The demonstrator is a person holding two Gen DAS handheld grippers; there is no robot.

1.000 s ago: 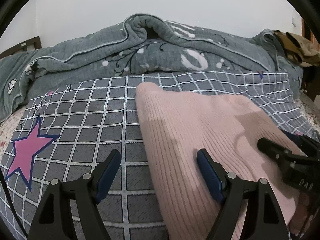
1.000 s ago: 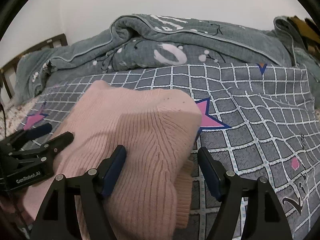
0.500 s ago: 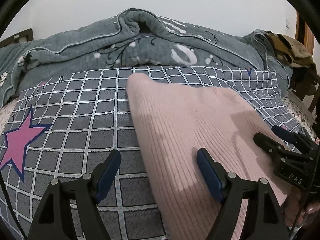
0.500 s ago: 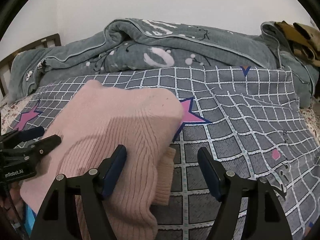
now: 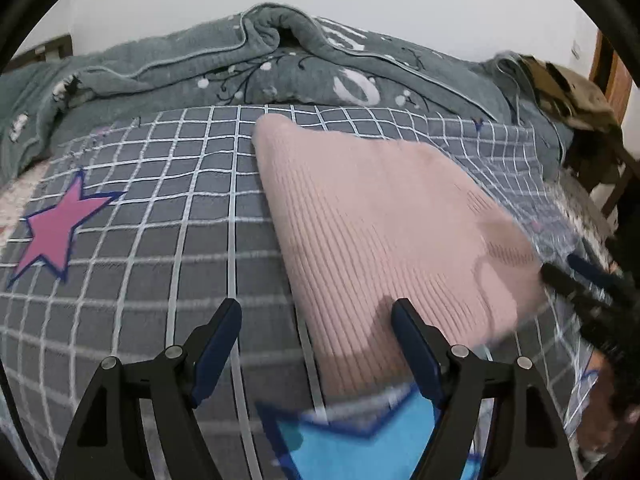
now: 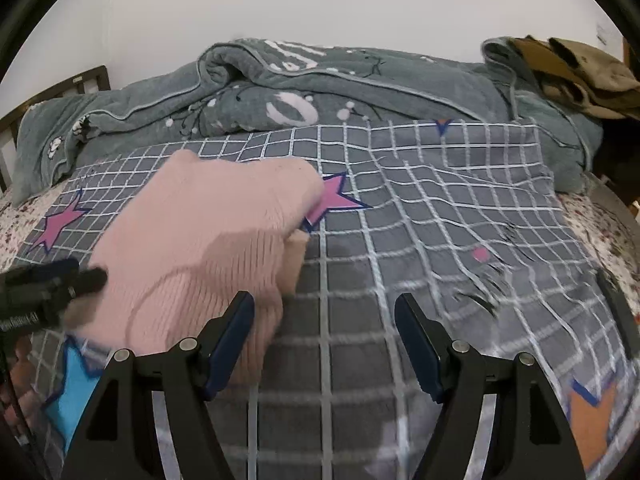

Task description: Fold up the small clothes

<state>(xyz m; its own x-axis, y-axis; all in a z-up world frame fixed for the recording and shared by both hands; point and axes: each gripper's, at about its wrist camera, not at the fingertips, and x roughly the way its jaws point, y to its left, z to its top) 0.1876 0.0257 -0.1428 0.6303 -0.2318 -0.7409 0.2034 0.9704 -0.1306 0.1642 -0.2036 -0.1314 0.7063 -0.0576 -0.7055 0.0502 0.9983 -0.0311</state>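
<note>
A folded pink ribbed knit garment [image 5: 376, 224] lies flat on the grey checked bedsheet [image 5: 168, 208]; in the right wrist view the garment [image 6: 208, 240] lies left of centre. My left gripper [image 5: 316, 344] is open and empty, hovering over the garment's near left edge. My right gripper [image 6: 324, 340] is open and empty, just right of the garment's near corner. Each gripper shows at the other view's side edge: the right gripper [image 5: 580, 276] and the left gripper [image 6: 56, 284].
A rumpled grey-green quilt [image 6: 320, 88] is heaped along the far side of the bed. Brown clothes [image 6: 572, 68] lie at the far right. Pink stars [image 5: 56, 228] and a blue star [image 5: 360, 432] are printed on the sheet. A dark headboard [image 6: 52, 96] stands at left.
Both grippers have pulled back toward the near edge of the bed and away from the garment. The garment stays folded on the sheet. The blue star print has come into view.
</note>
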